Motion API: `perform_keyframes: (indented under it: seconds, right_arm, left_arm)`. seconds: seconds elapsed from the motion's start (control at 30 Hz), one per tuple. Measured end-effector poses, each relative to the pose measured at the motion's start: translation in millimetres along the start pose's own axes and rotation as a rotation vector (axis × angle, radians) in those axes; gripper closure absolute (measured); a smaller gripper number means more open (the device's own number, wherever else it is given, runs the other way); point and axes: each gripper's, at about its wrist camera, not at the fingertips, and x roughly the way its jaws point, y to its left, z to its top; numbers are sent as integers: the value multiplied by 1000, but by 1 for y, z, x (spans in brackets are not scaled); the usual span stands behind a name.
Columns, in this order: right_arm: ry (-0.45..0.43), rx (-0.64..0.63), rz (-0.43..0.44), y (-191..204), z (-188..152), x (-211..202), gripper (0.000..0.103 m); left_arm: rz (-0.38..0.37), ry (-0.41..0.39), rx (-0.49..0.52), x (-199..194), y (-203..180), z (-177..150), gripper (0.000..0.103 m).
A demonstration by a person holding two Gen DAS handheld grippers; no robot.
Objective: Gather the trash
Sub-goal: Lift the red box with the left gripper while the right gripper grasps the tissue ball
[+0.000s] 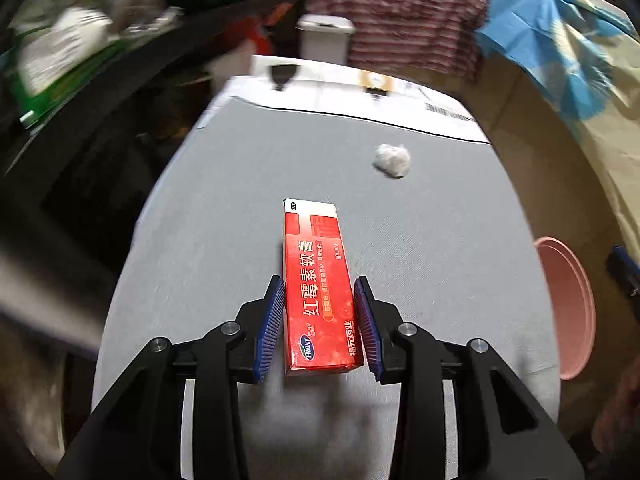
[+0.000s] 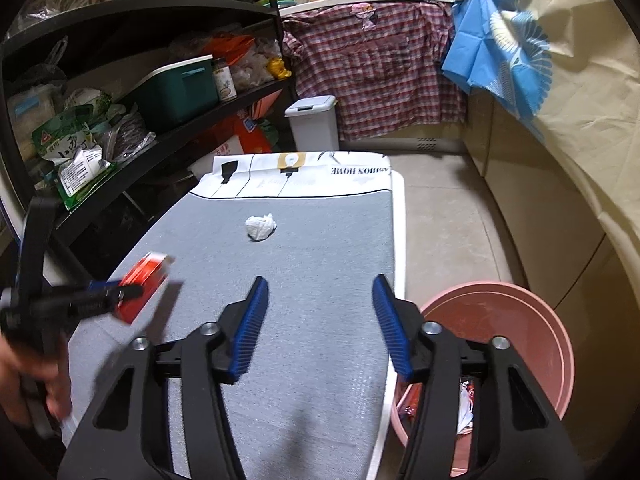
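The left hand-held gripper [image 1: 319,322] grasps a red box [image 1: 318,284] by its near end, both blue pads pressed to its long sides; the box juts forward above the grey desk [image 1: 224,208]. In the right wrist view this gripper [image 2: 132,292] and the box [image 2: 145,280] are smeared by blur at the left edge, with part of a hand [image 2: 28,380] cut off below.

The right hand-held gripper [image 2: 318,320] is released, its jaws apart with nothing between them, over the desk's [image 2: 320,240] near end.

A crumpled white tissue [image 2: 261,227] lies alone toward the desk's far end, well apart from both grippers; it shows too in the left view [image 1: 393,160].

A pink bucket [image 2: 532,336] stands on the floor just beside the desk's right edge. The right gripper's arm hides much of its inside; the scraps in it are hard to make out. In the left view only a slice of the bucket [image 1: 568,304] shows, and the shelves are blurred.
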Motion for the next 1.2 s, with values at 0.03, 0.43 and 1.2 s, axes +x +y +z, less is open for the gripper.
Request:
perform_keyframes:
  seconds: [0.03,0.43,1.2]
  right_arm:
    - [4,-4,2,1,-1,2,56]
    - [67,-41,18,19,-6,34,60]
    - [138,-82,28,92,47,213,57]
  left_arm:
    - [-11,2,17,4,1,4,67]
    - [-49,-20,51,57,33,12,66]
    - [-54,-4,19,68,61,23,69]
